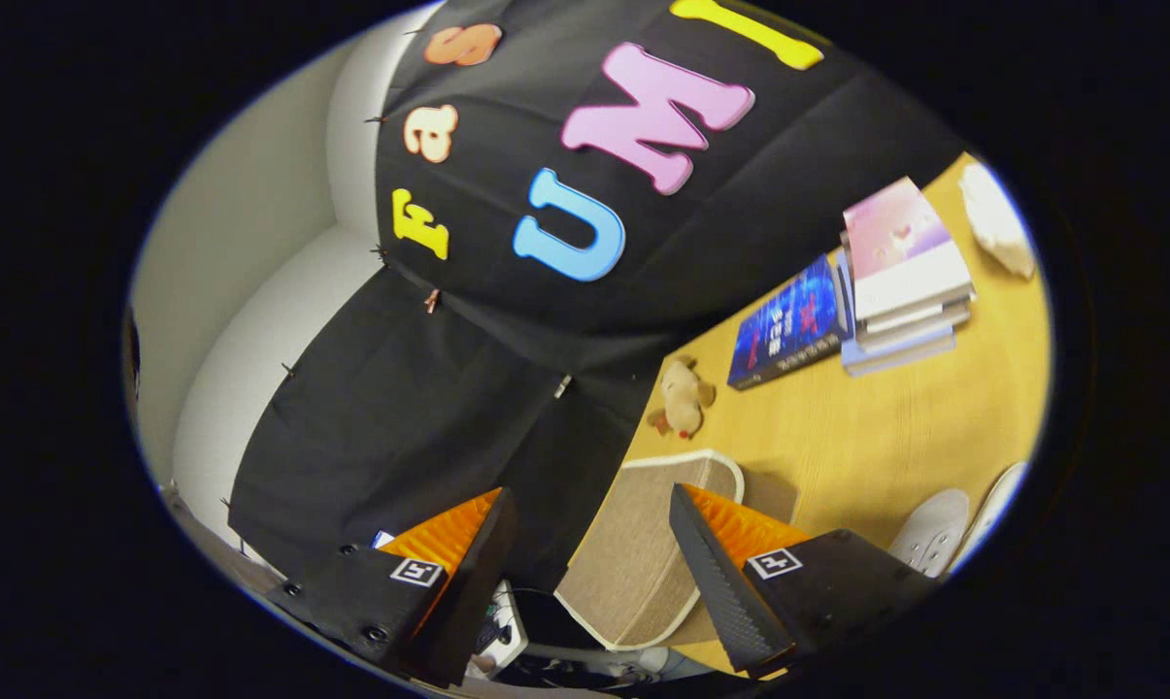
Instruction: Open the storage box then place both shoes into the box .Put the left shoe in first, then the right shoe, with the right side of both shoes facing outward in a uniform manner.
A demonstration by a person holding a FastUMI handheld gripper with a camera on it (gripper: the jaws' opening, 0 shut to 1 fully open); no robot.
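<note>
— Nearest thing? 
— Ridged fingers of the hand-held gripper, spread apart, grasping nothing. 
— Shoes? 
— Pale perforated shoes, cut off, beside a woven mat on the wooden tabletop. 
— Storage box? 
— Can't make it out.

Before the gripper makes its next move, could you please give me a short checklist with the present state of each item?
1. Gripper open and empty: ok, the fingers stand apart with nothing between them.
2. Shoes located: ok, a pair of white shoes lies on the wooden table, off to the side of one finger.
3. Which shoe is the left one: cannot tell, just part of each shows.
4. Storage box located and open: cannot tell; a beige mat lies just ahead of the fingers.
5. Clutter clear of the shoes: ok, the plush toy and books sit farther back.
</note>
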